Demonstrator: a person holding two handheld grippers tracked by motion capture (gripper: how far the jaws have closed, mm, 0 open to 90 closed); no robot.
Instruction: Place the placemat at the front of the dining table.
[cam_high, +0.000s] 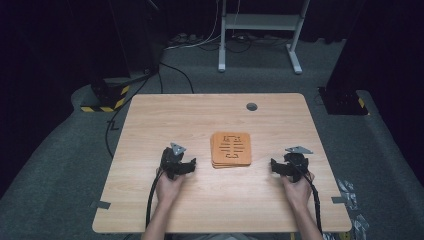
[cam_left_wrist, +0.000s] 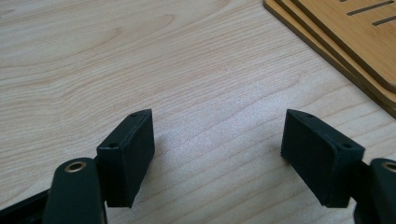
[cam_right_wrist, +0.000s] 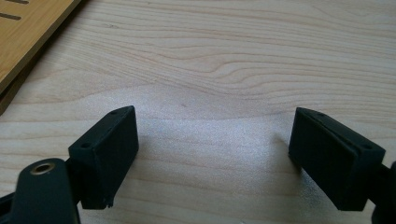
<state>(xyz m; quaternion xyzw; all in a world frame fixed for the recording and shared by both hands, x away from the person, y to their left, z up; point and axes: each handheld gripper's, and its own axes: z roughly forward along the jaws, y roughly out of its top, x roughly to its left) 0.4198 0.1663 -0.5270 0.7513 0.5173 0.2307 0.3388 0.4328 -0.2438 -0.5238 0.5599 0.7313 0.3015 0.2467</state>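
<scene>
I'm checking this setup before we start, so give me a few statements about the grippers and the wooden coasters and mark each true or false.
1. The stack of wooden coasters lies between the two grippers. True.
2. The left gripper is shut on a coaster. False: its jaws stand open over bare table.
3. The right gripper is open and holds nothing. True.
4. The coasters are spread out singly across the table. False: they lie in one stack.
</scene>
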